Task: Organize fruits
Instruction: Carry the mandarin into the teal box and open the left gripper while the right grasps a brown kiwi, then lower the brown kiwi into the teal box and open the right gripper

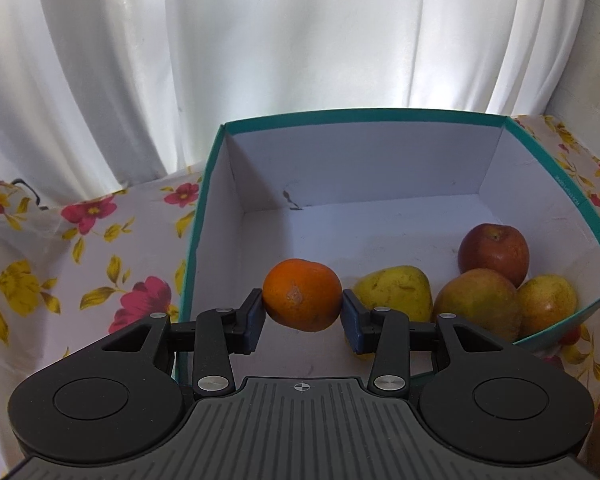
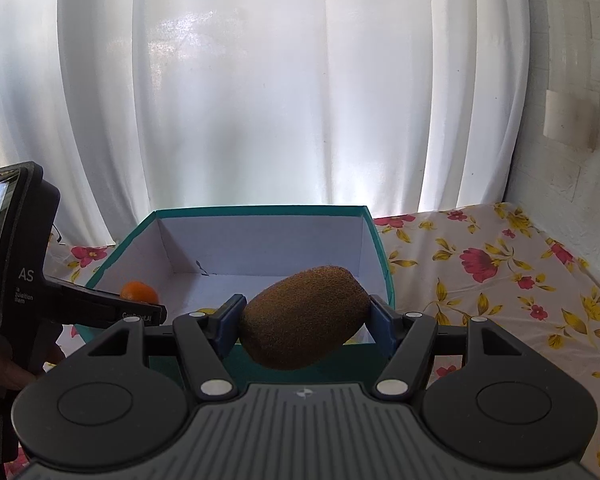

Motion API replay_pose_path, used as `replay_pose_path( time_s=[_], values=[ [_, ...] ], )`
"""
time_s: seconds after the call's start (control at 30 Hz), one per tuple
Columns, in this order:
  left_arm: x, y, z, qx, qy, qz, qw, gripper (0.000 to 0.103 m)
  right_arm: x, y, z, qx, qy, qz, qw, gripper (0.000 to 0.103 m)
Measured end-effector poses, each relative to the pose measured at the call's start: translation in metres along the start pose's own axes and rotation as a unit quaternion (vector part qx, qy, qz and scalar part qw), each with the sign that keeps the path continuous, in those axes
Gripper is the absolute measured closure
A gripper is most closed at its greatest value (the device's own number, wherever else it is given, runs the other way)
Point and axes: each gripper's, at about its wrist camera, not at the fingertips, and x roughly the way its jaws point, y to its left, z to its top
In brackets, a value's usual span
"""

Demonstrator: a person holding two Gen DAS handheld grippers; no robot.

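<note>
My left gripper (image 1: 302, 311) is shut on an orange (image 1: 302, 299) and holds it over the near left part of a teal box (image 1: 340, 117) with a white inside. In the box's right corner lie a red apple (image 1: 494, 251), a mango (image 1: 478, 307) and two yellow pears (image 1: 396, 295) (image 1: 548, 304). My right gripper (image 2: 305, 322) is shut on a brown kiwi (image 2: 305, 320) and holds it in front of the box's (image 2: 260, 212) near right edge. The orange (image 2: 138, 291) and the left gripper's body (image 2: 16, 248) show at the left of the right wrist view.
The box stands on a flowered cloth (image 2: 500, 280) (image 1: 80, 272). White curtains (image 2: 260, 100) hang behind it. A white wall (image 2: 580, 160) rises at the right.
</note>
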Motion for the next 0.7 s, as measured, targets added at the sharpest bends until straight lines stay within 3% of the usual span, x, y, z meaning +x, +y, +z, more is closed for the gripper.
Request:
replay_pose_path(
  time_s=[0.03,0.13,0.37,0.57,0.7],
  values=[
    [0.0,0.0,0.0,0.0,0.001,-0.001,1.0,0.056,0.001,0.0,0.0,0.0,0.0,-0.001,1.0,0.038],
    [-0.004,0.003,0.001,-0.006,-0.005,-0.005,1.0,0.034,0.003,0.001,0.002,0.0,0.002,-0.001,1.0,0.038],
    [-0.048,0.022,0.003,-0.042,-0.047,-0.034,0.9975,0.023,0.005,0.001,0.004,-0.002,0.003,-0.004,1.0,0.038],
    [-0.091,0.03,-0.021,-0.026,-0.088,-0.003,0.9958,0.018,0.01,0.0,0.008,-0.003,0.0,-0.005,1.0,0.038],
    [-0.104,0.026,-0.043,-0.013,-0.089,-0.005,0.9959,0.017,0.017,-0.002,0.009,0.0,0.003,-0.003,1.0,0.038]
  ],
)
